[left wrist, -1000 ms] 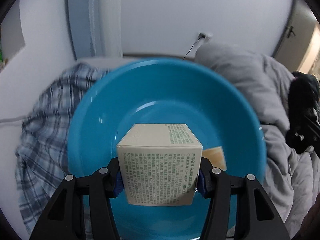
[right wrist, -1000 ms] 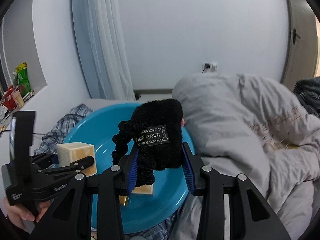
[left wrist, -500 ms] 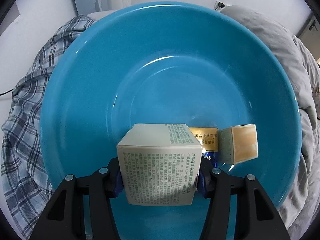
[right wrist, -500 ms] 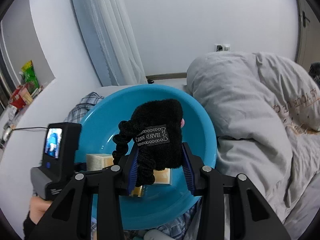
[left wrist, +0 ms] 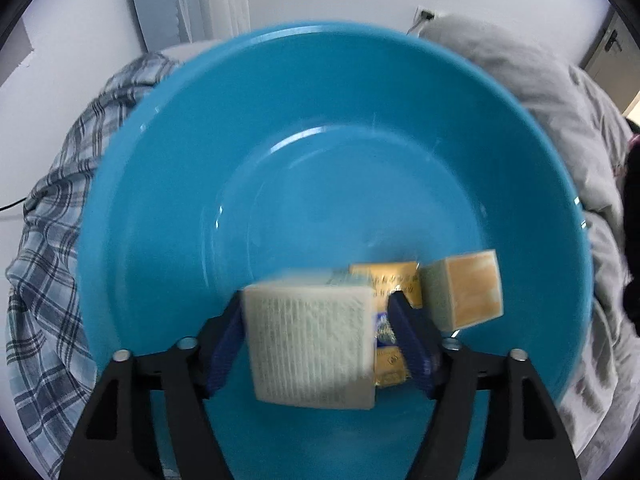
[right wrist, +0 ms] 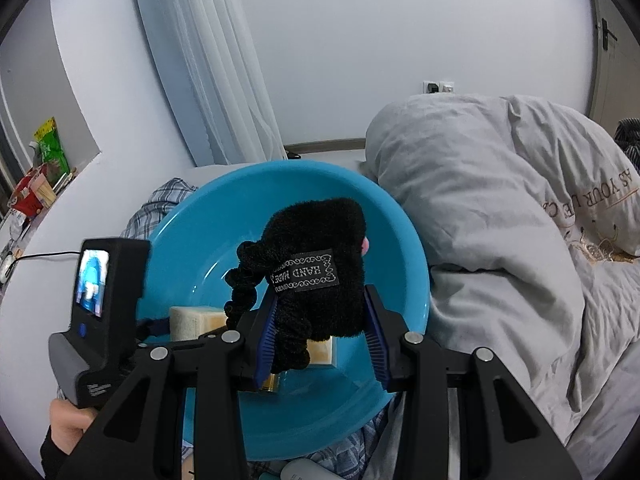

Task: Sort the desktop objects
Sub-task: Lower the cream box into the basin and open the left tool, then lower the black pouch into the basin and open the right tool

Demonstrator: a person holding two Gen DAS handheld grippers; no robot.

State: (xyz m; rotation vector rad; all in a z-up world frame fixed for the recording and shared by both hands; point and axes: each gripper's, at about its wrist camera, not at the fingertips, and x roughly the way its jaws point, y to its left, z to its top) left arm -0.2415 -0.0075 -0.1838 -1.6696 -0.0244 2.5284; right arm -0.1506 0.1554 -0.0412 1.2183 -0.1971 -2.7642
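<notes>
L wrist view: left gripper (left wrist: 316,320) sits low over the blue basin (left wrist: 168,184), fingers spread apart. The printed carton (left wrist: 310,346) hangs between the blue pads (left wrist: 404,336), blurred. It lies against the left pad, while a gap shows on the right side, so it's released, not clamped. Can't tell if it touches the basin floor. Just behind and right of it: a gold foil packet (left wrist: 394,286), partly hidden, and a tan cube box (left wrist: 464,290) tilted on the basin floor, near the right wall. Basin rests on a plaid cloth (left wrist: 48,264) at left, w/ a grey duvet (left wrist: 560,120) at right and far.

R wrist view gives what the L one lacks: right gripper (right wrist: 320,332) is clenched on a black fuzzy hair scrunchie (right wrist: 320,260) w/ a woven "HAND MADE" label (right wrist: 306,272), held above the near half of the basin (right wrist: 404,256). The other gripper (right wrist: 176,340) shows from outside here, at left. Its camera block and lit screen (right wrist: 94,278) show too, and the hand (right wrist: 66,428) on its grip at bottom left. The carton (right wrist: 190,322) peeks past it, inside the basin; the cube (right wrist: 320,350) is mostly hidden behind the scrunchie. Also only here: white curtain (right wrist: 216,64), wall socket (right wrist: 438,87), snack packets (right wrist: 42,168) on a ledge far left, and printed lettering on the duvet (right wrist: 500,216) at right.
</notes>
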